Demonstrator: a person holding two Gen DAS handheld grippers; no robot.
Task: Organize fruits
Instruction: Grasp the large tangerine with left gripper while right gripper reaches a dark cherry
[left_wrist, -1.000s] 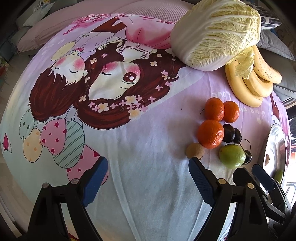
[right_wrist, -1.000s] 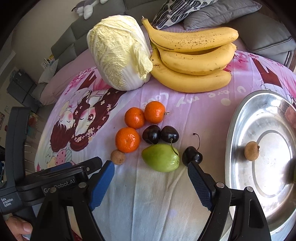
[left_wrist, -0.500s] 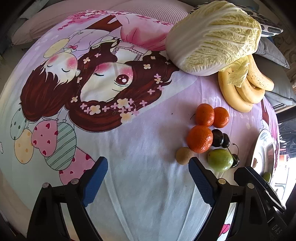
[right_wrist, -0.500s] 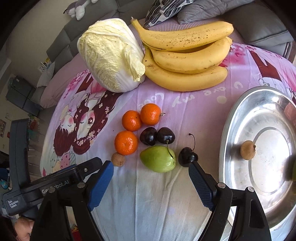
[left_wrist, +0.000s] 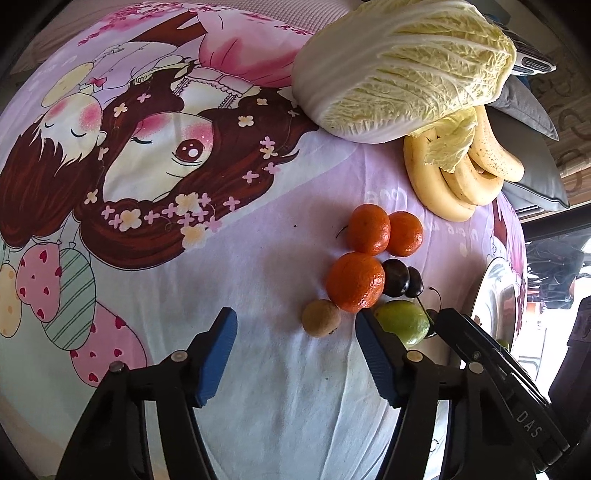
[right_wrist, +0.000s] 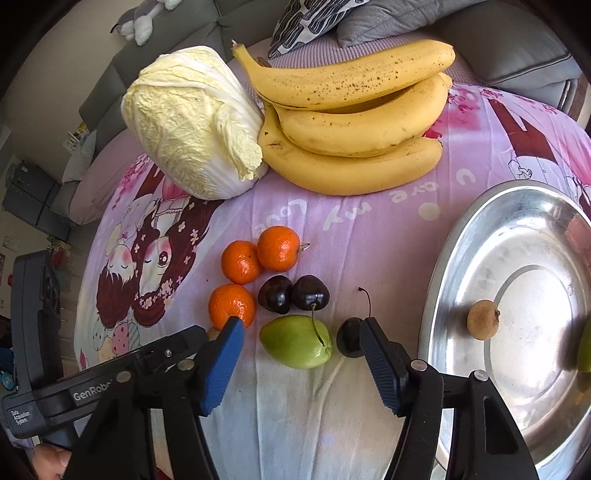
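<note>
Left gripper (left_wrist: 295, 350): jaws spread wide, nothing between them, held low over the printed sheet (left_wrist: 147, 184). A small brown fruit (left_wrist: 320, 318) lies just beyond the gap, nearer the right finger.

Fruit cluster, right wrist view, left to right: three mandarins (right_wrist: 240, 262), nearest one (right_wrist: 232, 305) partly behind the left blue pad of the right gripper (right_wrist: 301, 354). Two dark cherries (right_wrist: 293, 297) touch each other, just right of the mandarins. Green fruit (right_wrist: 295, 341) lies between the right gripper's fingers, untouched; jaws wide apart, holding nothing. A third cherry (right_wrist: 349, 338) sits against the right pad, partly hidden.

Far side: napa cabbage (right_wrist: 192, 122) on the left, touching the banana bunch (right_wrist: 354, 122) to its right.

Right edge: steel tray (right_wrist: 458, 236) with one brown fruit (right_wrist: 482, 319) inside. A green sliver (right_wrist: 584, 345) at the tray's right edge; cannot identify.
</note>
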